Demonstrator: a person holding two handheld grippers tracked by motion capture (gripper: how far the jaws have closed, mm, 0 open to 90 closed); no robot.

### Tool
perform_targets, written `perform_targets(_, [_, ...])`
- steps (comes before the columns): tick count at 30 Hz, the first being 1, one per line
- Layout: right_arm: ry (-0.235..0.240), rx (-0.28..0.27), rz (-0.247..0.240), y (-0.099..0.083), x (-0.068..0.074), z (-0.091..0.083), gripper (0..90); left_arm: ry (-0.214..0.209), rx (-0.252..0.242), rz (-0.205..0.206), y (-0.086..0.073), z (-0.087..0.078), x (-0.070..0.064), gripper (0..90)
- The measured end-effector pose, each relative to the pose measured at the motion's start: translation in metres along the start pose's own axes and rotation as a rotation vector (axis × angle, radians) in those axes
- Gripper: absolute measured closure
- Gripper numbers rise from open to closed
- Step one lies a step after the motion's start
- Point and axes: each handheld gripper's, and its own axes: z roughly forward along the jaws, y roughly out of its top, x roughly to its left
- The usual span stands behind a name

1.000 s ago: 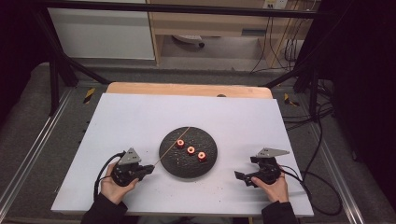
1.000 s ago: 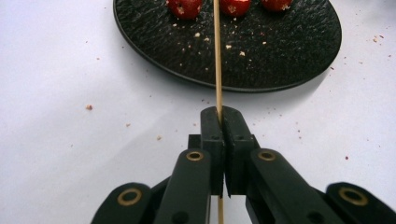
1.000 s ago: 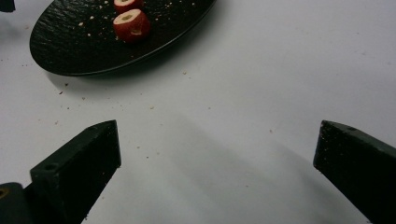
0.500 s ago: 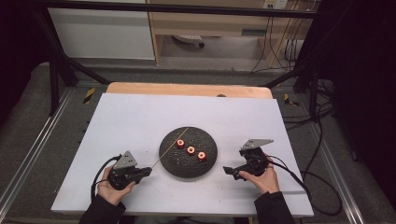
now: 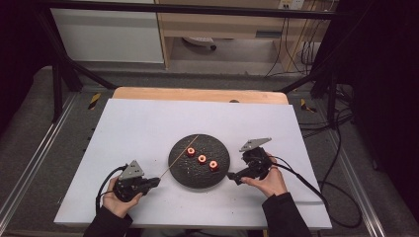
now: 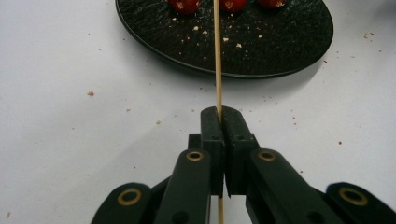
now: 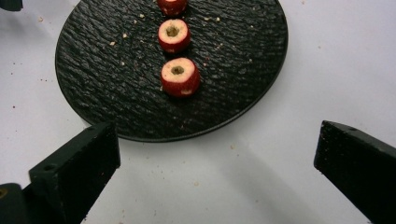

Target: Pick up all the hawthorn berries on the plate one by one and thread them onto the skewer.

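Observation:
A round black slate plate (image 5: 197,173) (image 7: 116,98) (image 6: 280,46) lies mid-table with three red cored fruit pieces (image 5: 202,158) (image 7: 180,76) in a row on it. My left gripper (image 5: 154,182) (image 6: 223,116) sits left of the plate, shut on a thin wooden skewer (image 5: 180,155) (image 6: 217,56) that reaches forward over the plate toward the fruit. My right gripper (image 5: 234,177) (image 7: 217,172) stands open just right of the plate, its jaws wide apart and aimed at the nearest fruit piece.
The white table top (image 5: 148,123) carries scattered crumbs (image 6: 90,93) around the plate. A wooden edge (image 5: 197,94) runs along the far side. Cables (image 5: 306,182) trail off to the right. Metal frame rails border both sides.
My right gripper has moved left and forward, closing in on the plate's right rim. The left gripper with the skewer has shifted only slightly.

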Motion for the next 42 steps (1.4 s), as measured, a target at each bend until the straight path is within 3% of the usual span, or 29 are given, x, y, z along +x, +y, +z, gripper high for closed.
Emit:
perform_targets(10, [0.014, 0.120, -0.117, 0.047, 0.014, 0.010, 8.0, 0.009, 0.008, 0.005, 0.000, 0.001, 0.000, 87.9])
perform_targets(21, [0.060, 0.289, -0.180, 0.081, 0.018, 0.040, 20.7, 0.008, 0.009, 0.014, 0.000, 0.001, -0.001, 88.0])
perform_targets(32, [0.119, 0.435, -0.211, 0.091, 0.020, 0.070, 36.2, 0.004, 0.012, 0.018, 0.000, 0.002, -0.001, 88.1])
perform_targets(42, [0.139, 0.491, -0.214, 0.091, 0.015, 0.082, 49.7, 0.004, 0.012, 0.017, 0.000, 0.002, -0.001, 88.0])
